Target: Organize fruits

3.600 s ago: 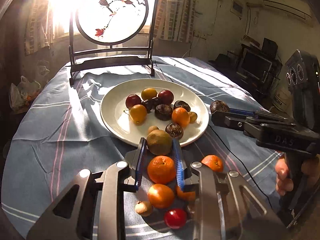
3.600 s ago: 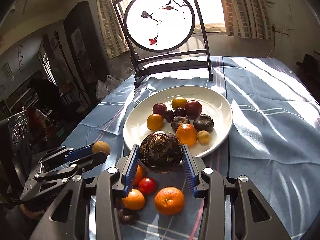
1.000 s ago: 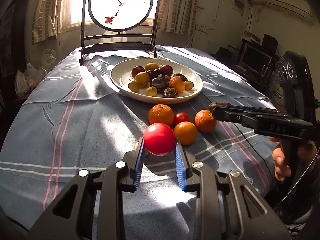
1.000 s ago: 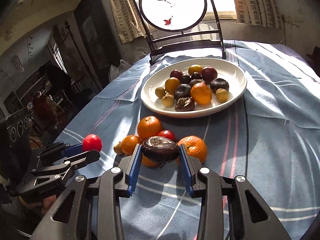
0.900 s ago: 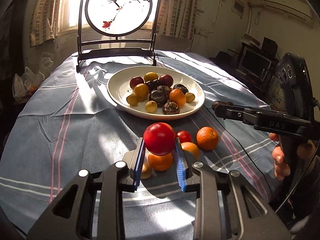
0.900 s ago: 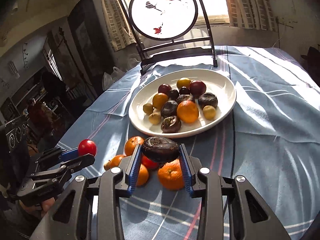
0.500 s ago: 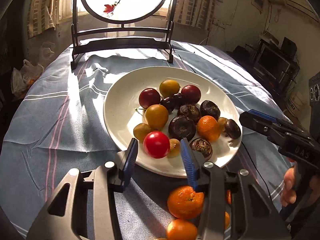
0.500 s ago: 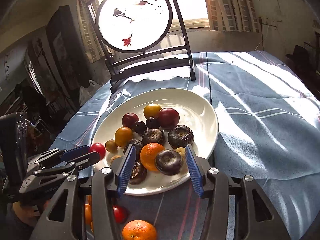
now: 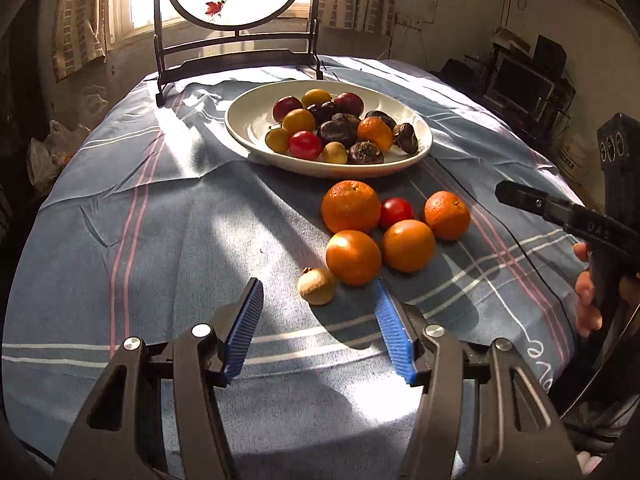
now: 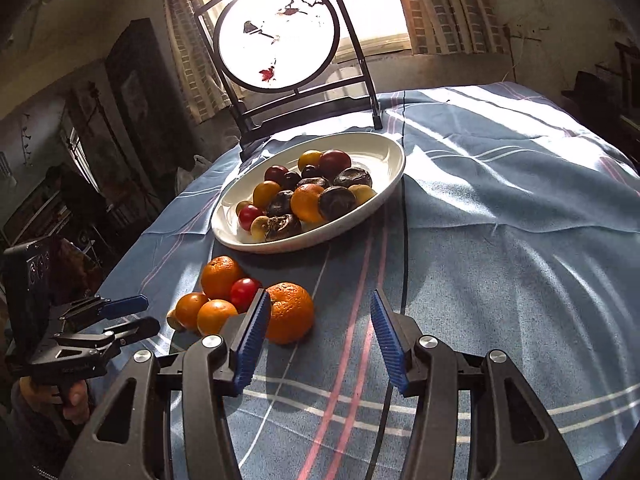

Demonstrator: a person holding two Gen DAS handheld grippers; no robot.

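A white plate holds several fruits: dark passion fruits, plums, yellow fruits, an orange and a red tomato. On the cloth in front of it lie several oranges, a red tomato and a small tan fruit. My left gripper is open and empty, just short of the tan fruit. My right gripper is open and empty; its left finger is beside an orange.
A round table with a blue striped cloth. A framed round screen on a dark stand stands behind the plate. The other gripper and hand show at the right of the left view and at the left of the right view.
Both grippers let go of their fruits on the plate, the left a red tomato, the right a dark passion fruit. Both pulled back, open, towards the loose fruits on the cloth.
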